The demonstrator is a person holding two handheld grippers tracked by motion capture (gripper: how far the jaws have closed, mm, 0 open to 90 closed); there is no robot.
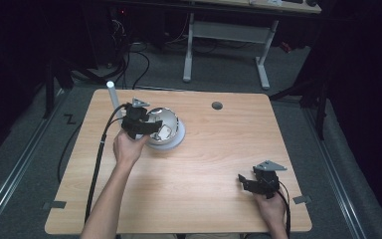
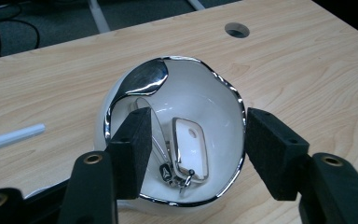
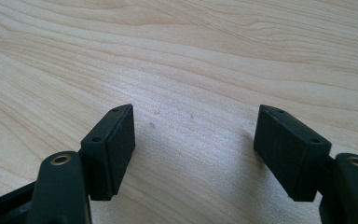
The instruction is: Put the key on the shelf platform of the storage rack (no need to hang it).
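While the left gripper (image 2: 193, 144) hangs over the chrome-rimmed white bowl (image 2: 214, 93), jaws spread either side of a white key fob (image 2: 190, 147) inside, right gripper (image 3: 193, 149) spread wide, low over bare wooden table (image 3: 191, 56).

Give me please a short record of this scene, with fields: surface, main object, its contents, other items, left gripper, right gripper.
surface: wooden table with a round hole
main object: white bowl with chrome rim, tilted on its side
contents: white key fob on a metal ring
other items: white tube near the far left edge
left gripper: open, one jaw inside the bowl, one outside
right gripper: open, over bare wood
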